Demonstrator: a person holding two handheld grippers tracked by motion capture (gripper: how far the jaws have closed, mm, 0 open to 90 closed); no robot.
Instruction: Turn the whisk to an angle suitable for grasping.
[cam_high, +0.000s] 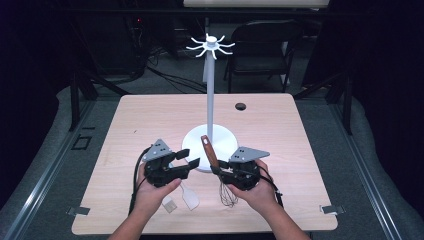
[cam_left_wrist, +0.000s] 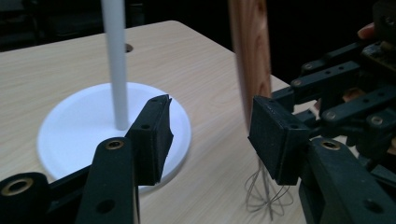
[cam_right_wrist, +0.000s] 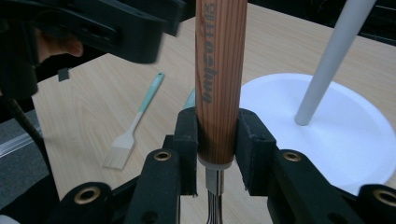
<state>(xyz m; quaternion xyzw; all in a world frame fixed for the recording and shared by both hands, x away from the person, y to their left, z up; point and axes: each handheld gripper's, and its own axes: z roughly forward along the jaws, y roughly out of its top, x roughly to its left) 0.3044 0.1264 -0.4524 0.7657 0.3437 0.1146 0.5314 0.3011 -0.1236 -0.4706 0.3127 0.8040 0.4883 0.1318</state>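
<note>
Both grippers are black linkage frames. The left gripper and right gripper each carry a grey three-cornered plate dotted with small holes at 12 o'clock. Brass-ringed screws mark the arm joints, square black pads tip them, and black cables trail toward 6 o'clock. Forearms are bare.

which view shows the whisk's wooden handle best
The right gripper view: the wooden handle stands close and sharp, clamped between its jaws. The left gripper view shows it blurred; the high view shows it small.

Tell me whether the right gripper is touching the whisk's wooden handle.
Touching. In the right gripper view, the right gripper has both jaws pressed flat against the wooden handle of the whisk, with no gap on either side.
</note>
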